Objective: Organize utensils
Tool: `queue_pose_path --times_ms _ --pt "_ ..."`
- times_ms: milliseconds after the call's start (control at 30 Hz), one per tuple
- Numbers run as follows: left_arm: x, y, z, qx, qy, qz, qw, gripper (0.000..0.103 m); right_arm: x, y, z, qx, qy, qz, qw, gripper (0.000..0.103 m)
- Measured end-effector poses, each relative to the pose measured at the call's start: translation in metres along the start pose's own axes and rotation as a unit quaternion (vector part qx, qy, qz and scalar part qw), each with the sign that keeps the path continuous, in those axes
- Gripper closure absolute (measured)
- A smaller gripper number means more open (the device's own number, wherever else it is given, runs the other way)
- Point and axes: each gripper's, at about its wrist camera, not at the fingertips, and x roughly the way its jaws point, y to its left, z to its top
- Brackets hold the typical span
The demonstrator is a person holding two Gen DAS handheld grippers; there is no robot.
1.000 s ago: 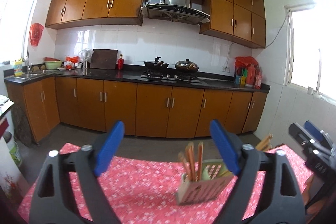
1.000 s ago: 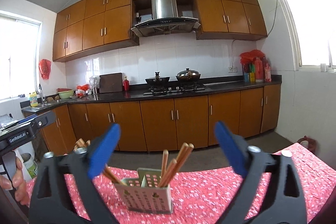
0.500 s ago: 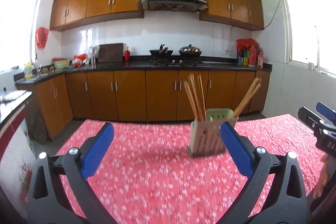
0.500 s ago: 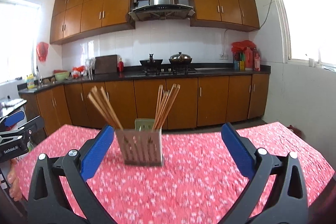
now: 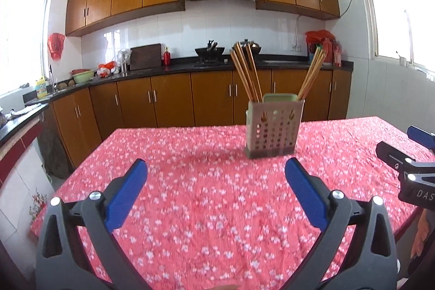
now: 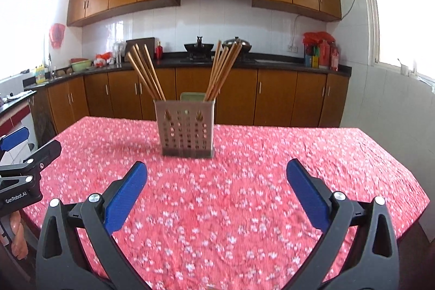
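A beige perforated utensil holder (image 5: 274, 127) (image 6: 187, 127) stands upright on the table. Two bundles of wooden chopsticks (image 5: 246, 72) (image 6: 145, 72) lean out of it, one to the left and one to the right (image 6: 223, 69). My left gripper (image 5: 216, 170) is open and empty, held above the cloth in front and left of the holder. My right gripper (image 6: 216, 171) is open and empty, in front of the holder. Each gripper shows at the edge of the other's view: the right one (image 5: 407, 162), the left one (image 6: 24, 162).
The table carries a red flowered cloth (image 5: 206, 208) (image 6: 272, 181). Beyond its far edge lie floor, brown kitchen cabinets (image 5: 174, 99), a black counter with pots and bottles (image 6: 320, 56), and a sink at the left (image 5: 51, 91).
Both views have dropped and pulled back from the holder. More of the cloth now lies between each gripper and the holder. Both grippers stay open.
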Motion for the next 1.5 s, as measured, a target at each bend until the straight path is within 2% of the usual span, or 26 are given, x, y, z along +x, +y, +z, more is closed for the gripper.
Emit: queue_pose_path --times_ms 333,833,1500 --pt "0.001 -0.001 -0.015 -0.001 0.015 -0.002 0.9999 0.004 0.0 -0.001 -0.017 0.0 0.019 -0.008 1.0 0.002" --pt "0.007 -0.001 -0.016 -0.017 0.028 -0.014 0.9994 0.004 -0.004 -0.007 -0.014 0.01 0.015 -0.009 1.0 0.002" --pt "0.006 -0.004 -0.015 -0.015 0.025 -0.017 0.9994 0.004 -0.004 -0.015 -0.014 0.02 0.017 -0.007 1.0 0.002"
